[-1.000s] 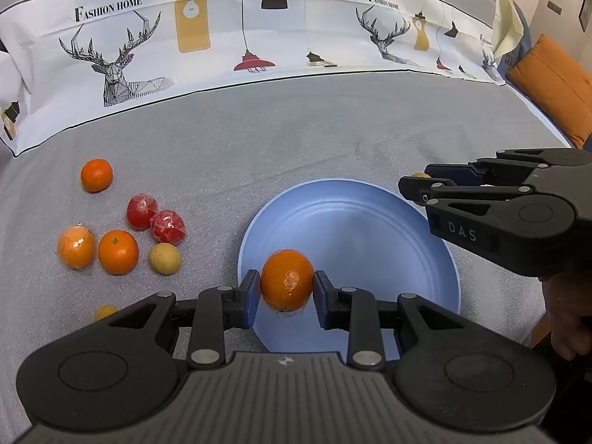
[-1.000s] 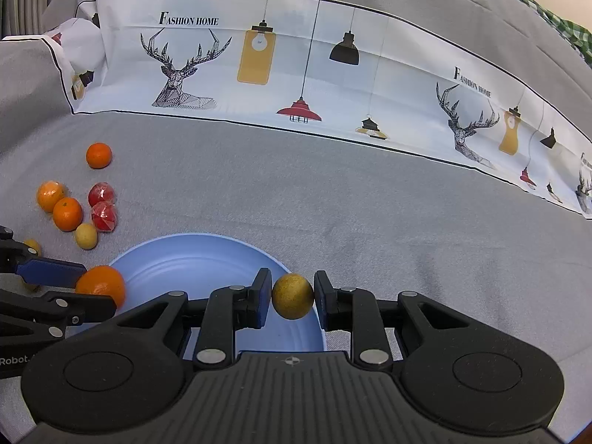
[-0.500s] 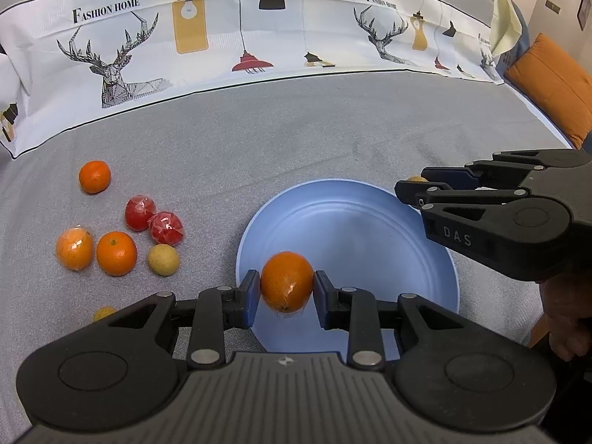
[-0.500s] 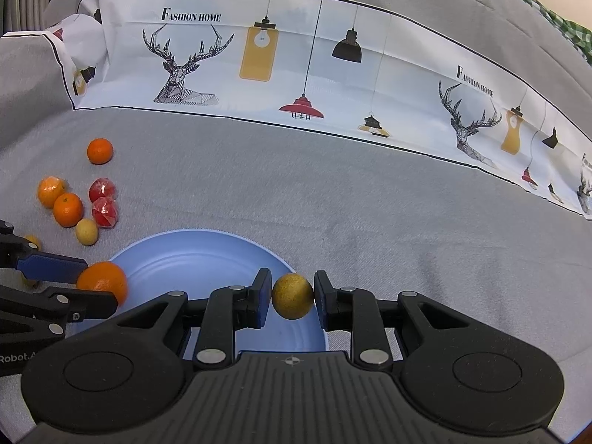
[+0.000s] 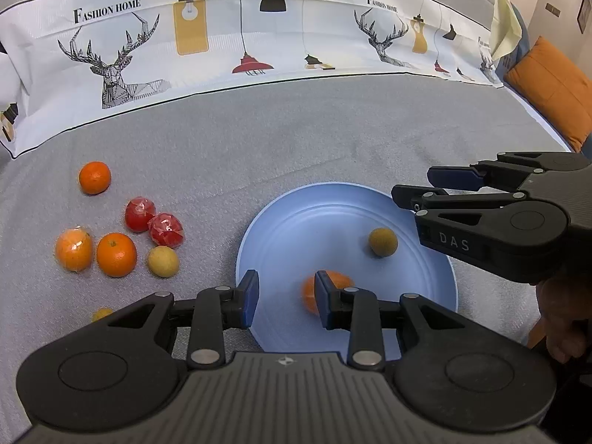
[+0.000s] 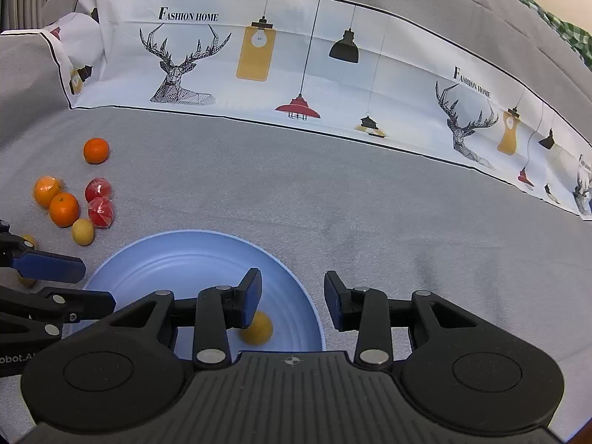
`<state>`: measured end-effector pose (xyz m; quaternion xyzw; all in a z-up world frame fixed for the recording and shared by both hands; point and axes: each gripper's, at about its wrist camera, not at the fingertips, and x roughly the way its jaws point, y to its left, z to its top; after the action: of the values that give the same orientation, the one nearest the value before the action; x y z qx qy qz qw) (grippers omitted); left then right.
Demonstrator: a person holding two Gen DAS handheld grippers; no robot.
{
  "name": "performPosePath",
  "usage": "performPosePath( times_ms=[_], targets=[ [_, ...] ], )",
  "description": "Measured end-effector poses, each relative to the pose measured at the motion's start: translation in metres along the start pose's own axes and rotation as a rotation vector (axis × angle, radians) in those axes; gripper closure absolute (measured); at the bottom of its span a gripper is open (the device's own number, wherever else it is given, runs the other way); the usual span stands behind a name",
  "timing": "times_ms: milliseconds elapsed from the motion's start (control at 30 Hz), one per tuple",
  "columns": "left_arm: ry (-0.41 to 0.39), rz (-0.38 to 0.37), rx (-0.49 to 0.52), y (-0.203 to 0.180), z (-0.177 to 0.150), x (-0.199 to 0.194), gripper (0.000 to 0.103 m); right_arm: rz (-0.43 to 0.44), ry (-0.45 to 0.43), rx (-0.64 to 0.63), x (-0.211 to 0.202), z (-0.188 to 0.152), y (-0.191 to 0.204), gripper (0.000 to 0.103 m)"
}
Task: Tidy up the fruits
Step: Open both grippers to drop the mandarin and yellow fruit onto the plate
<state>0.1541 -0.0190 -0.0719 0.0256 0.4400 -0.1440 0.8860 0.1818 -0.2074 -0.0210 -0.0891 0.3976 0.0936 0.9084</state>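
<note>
The round orange mandarin (image 5: 329, 288) and the small yellow-brown round fruit (image 5: 383, 242) both lie loose in the ribbed blue plate (image 5: 296, 222) — near-spheres with no long axis to speak of. The left gripper (image 5: 284, 298) and right gripper (image 6: 292, 298) hover spread wide, holding nothing. The release step looks finished; next — reach for the loose orange, red and yellow fruits (image 5: 116, 253) on the grey cloth (image 5: 296, 140).

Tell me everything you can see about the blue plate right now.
The blue plate is round, pale blue, smooth and matte, with faint concentric rings and a low raised rim. It lies flat on the grey cloth. An orange and a small yellow-brown fruit rest on it, apart from each other. The open left claw and open right claw hover over its near edge.
</note>
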Motion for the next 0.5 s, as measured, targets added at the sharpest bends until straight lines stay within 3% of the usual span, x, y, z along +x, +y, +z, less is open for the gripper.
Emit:
performPosePath(
  times_ms=[500],
  targets=[
    [-0.025, 0.007, 0.001, 0.0027, 0.0006, -0.0029, 0.067, -0.035, -0.017, -0.001, -0.0011, 0.0010, 0.0025, 0.064]
  ],
)
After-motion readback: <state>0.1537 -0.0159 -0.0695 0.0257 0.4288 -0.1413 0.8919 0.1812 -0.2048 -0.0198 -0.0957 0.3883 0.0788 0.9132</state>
